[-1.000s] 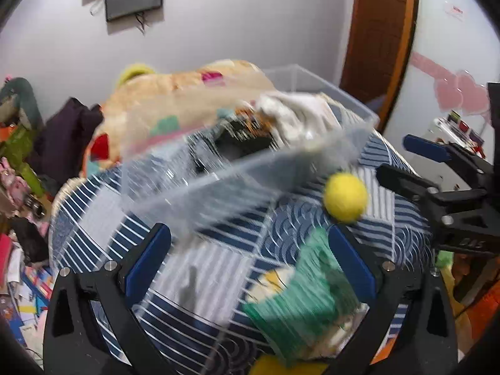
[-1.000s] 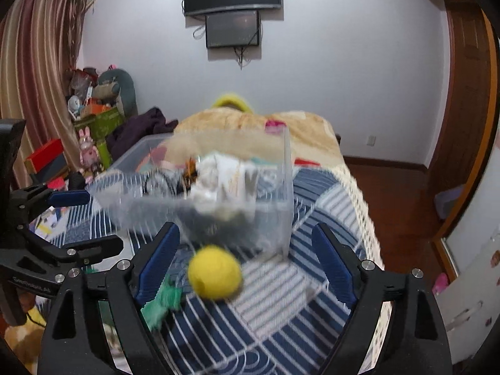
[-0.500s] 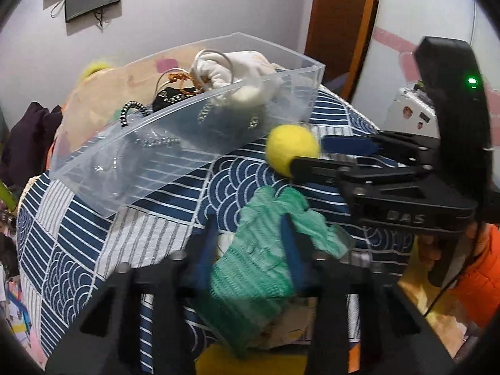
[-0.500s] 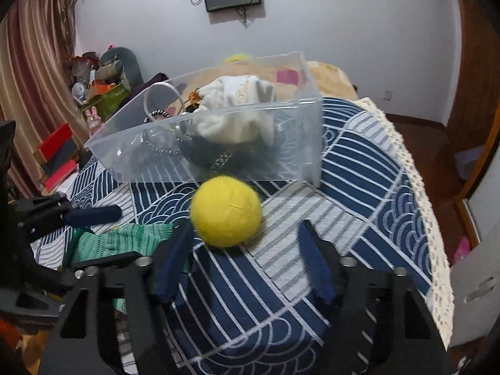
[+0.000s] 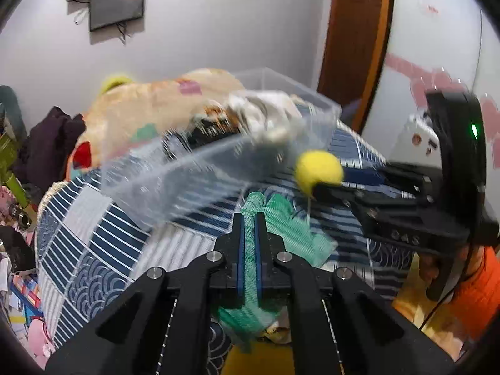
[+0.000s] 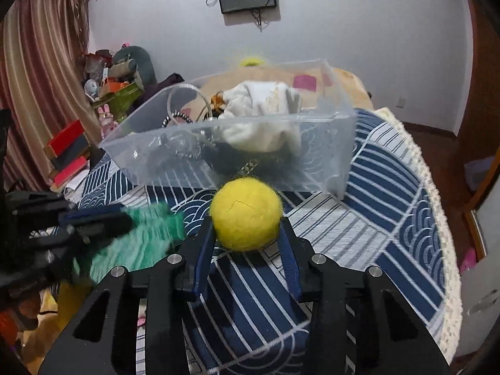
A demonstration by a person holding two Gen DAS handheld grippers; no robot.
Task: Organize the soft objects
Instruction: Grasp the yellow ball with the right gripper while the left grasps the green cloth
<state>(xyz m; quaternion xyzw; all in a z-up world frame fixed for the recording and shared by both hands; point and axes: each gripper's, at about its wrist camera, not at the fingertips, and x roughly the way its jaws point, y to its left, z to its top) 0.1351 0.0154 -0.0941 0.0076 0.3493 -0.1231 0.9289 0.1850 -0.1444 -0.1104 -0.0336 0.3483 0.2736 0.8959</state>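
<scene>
**Yellow ball and green cloth both gripped, in front of the clear bin**

Yellow ball: fuzzy felt, held between the blue pads of the right gripper. Jaws partly closed, pads pressing the ball's lower sides. Ball sits just in front of the near wall of the clear plastic bin; whether it touches the quilt cannot be told. In the left wrist view the same ball shows at the tip of the right gripper.

Green cloth: knitted, pinched in the left gripper. Jaws nearly closed, only the thickness of the cloth between the pads. The rest of the cloth spreads to the right of the fingers over the blue patterned quilt on the bed. From the right wrist view the cloth and the left gripper are motion-blurred.

Bin contents: white fabric, dark items, a clear ring; details unclear.

Change versus earlier frames: 1.0 s ago both grippers were wide open and held nothing. At 0.5 s both were narrowing around their targets. Now each is clamped on its object. Left view has tilted and blurred.
</scene>
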